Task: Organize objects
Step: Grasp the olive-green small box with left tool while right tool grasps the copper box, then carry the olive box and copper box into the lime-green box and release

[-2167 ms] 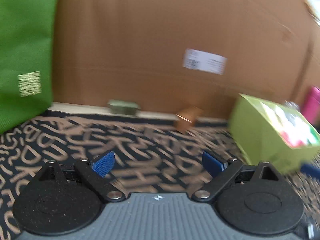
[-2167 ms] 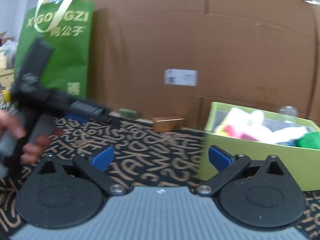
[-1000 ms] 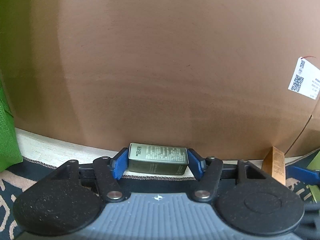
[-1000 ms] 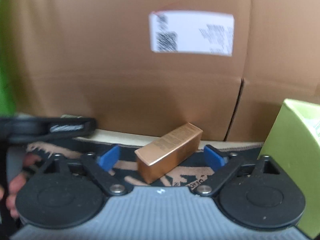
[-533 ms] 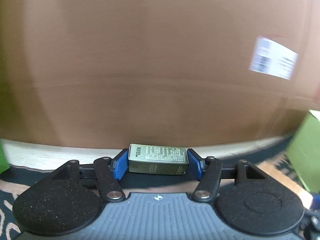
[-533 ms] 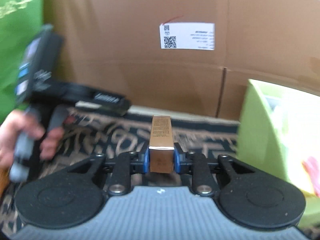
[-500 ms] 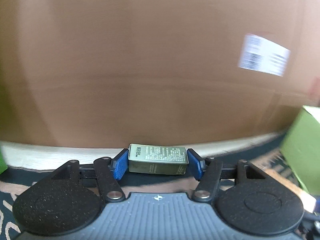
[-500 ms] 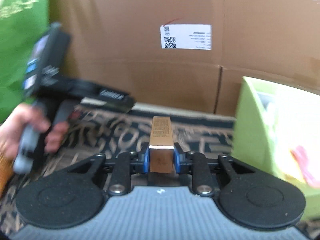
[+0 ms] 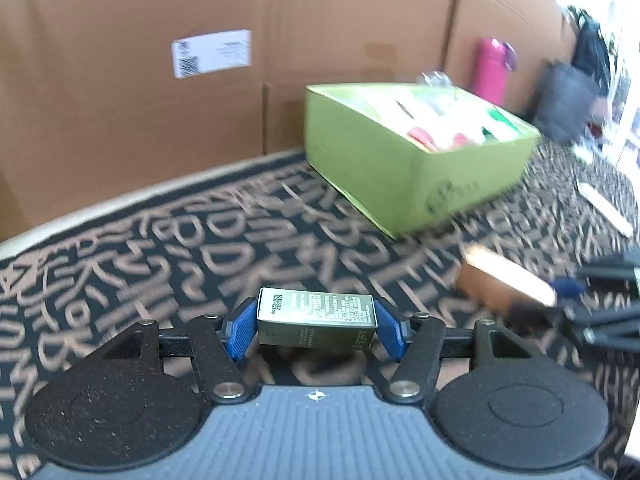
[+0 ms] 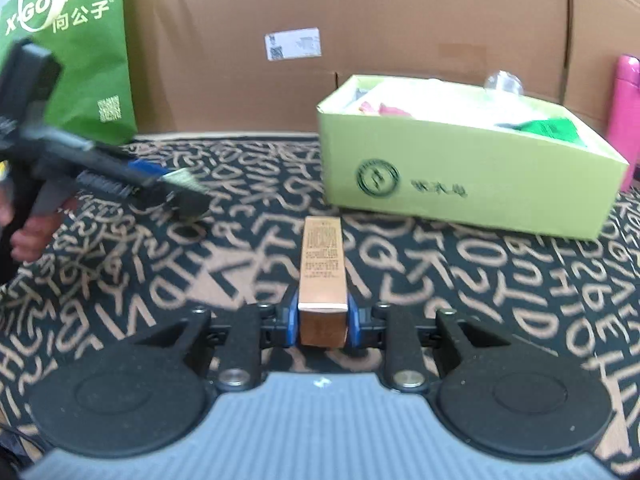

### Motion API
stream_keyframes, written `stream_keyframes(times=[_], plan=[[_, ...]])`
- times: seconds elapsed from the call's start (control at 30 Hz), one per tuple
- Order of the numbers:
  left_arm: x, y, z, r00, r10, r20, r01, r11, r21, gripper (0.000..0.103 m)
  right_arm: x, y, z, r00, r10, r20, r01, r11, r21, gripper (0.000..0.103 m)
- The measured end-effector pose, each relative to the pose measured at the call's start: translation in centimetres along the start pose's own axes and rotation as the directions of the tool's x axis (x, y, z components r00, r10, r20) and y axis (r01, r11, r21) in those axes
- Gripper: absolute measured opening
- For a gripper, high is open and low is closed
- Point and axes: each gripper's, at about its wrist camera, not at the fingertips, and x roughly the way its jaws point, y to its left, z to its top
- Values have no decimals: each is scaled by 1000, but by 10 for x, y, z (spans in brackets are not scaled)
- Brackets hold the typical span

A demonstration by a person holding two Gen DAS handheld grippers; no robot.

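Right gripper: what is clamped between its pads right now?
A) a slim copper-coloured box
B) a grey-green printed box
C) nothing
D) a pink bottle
A: in the right wrist view the right gripper has its blue pads pressed on both sides of the slim copper-coloured box, which points forward above the lettered rug.

Green box on lettered rug

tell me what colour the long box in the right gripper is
Copper, shown best in the right wrist view.
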Motion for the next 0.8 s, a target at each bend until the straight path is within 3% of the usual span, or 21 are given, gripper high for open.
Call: stream_keyframes(times=[0.07, 0.13, 0.17, 0.37, 0.47, 0.57, 0.6, 0.67, 0.8], plan=[[-1, -12, -11, 1000, 18, -4, -18, 1000, 13, 65, -2, -3, -3, 1000, 4, 8, -4, 1000, 24, 26], [12, -16, -18, 999, 34, -19, -34, 999, 17, 66, 1, -6, -3, 1000, 8, 20, -9, 999, 50, 40], [10, -13, -17, 998, 49, -25, -49, 999, 17, 66, 1, -6, -2, 1000, 4, 31, -6, 998, 55, 43], [15, -16, -12, 996, 78, -49, -78, 997, -1, 71, 10, -5, 3, 999, 6, 48, -8, 999, 38, 43], [16, -21, -12, 994, 95, -46, -95, 995, 14, 72, 18, -2, 8, 999, 0, 34, -1, 1000, 13, 43], [16, -25, -13, 995, 94, -36, -93, 995, 37, 71, 25, -2, 8, 1000, 20, 12, -20, 1000, -10, 25], [16, -26, -13, 996, 85, -34, -83, 996, 42, 65, 26, -3, 7, 1000, 20, 8, -19, 1000, -10, 24], [14, -26, -13, 997, 60, -42, -59, 998, 32, 65, 23, -3, 4, 999, 41, 13, -41, 999, -3, 24], [7, -32, -4, 999, 26, -20, -25, 999, 22, 65, 12, -18, 1, 987, 159, 27, -161, 982, 97, 24]])
